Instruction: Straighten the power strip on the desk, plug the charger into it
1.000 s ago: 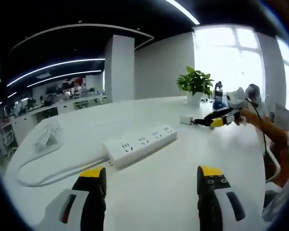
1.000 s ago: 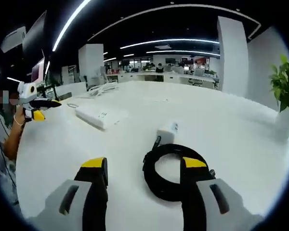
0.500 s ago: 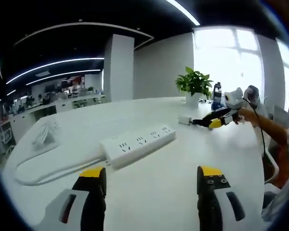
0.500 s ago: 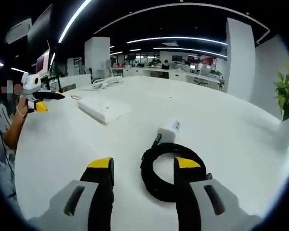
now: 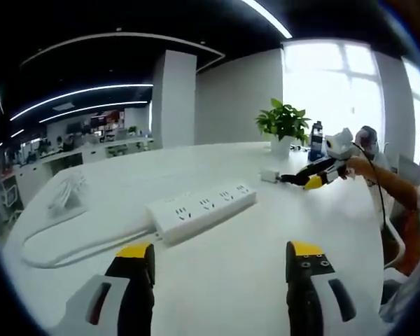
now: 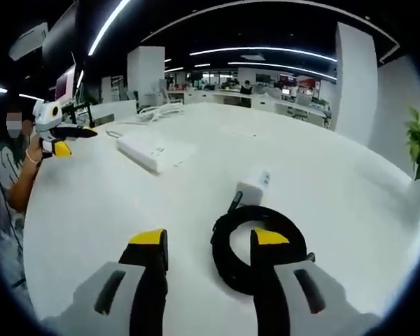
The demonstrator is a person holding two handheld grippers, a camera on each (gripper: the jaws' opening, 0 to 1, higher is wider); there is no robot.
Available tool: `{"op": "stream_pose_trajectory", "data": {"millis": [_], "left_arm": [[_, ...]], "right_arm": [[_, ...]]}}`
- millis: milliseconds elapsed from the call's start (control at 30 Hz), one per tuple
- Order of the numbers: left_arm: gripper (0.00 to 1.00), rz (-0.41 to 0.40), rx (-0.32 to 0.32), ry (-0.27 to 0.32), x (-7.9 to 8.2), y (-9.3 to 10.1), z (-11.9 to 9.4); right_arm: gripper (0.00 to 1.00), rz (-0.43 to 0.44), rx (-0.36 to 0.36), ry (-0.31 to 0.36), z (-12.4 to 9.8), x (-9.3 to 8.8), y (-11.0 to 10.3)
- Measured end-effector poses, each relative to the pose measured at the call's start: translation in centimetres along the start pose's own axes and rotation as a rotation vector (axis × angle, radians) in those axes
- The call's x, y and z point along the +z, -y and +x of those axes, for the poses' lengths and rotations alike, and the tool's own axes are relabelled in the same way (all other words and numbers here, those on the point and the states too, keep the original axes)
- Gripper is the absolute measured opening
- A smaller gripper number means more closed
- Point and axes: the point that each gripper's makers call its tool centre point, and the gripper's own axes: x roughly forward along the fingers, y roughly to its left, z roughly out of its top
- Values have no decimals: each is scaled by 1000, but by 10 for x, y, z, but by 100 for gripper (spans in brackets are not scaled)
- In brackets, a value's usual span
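**Both grippers open above the desk**

Left gripper (image 5: 220,269), in the left gripper view, we hold with jaws apart and empty; the power strip (image 5: 201,210) lies ahead of it on the desk (image 5: 231,231).

In the right gripper view, our right gripper (image 6: 208,255) is open too. The charger (image 6: 254,187) sits just ahead, its black coiled cable (image 6: 259,248) between the jaws.

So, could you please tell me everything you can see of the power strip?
The power strip is a long white plastic bar with a row of sockets on its top face, all empty. It lies flat on the white desk, angled across the left gripper view. A white cord runs from one end and loops over the desk. Nothing grips it.
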Motion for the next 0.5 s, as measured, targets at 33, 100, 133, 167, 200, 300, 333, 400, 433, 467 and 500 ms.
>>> {"op": "stream_pose_trajectory", "data": {"millis": [33,100,133,167,200,300,333,400,433,467,500], "left_arm": [[78,1,-1,1,0,0,0],[78,1,-1,0,0,0,0],[78,1,0,-1,0,0,0],[78,1,1,-1,0,0,0],[78,1,2,-1,0,0,-1],[78,3,3,-4,-1,0,-1],[78,4,3,-5,-1,0,-1],[78,5,2,-6,-1,0,0],[78,6,1,-6,-1,1,0],[78,6,0,-6,-1,1,0],[78,6,0,-6,-1,1,-1]], "right_arm": [[44,-1,1,-7,0,-1,0],[41,-3,1,-18,0,-1,0],[41,-12,5,-19,0,-2,0],[41,-13,3,-20,0,-2,0],[41,-13,3,-22,0,-2,1],[41,-11,4,-37,0,-4,1],[40,-15,4,-40,0,-5,1],[39,-19,3,-41,0,-5,1],[39,-25,4,-47,0,-5,2],[38,-30,5,-52,0,-6,2],[38,-39,6,-58,0,-6,3]]}}
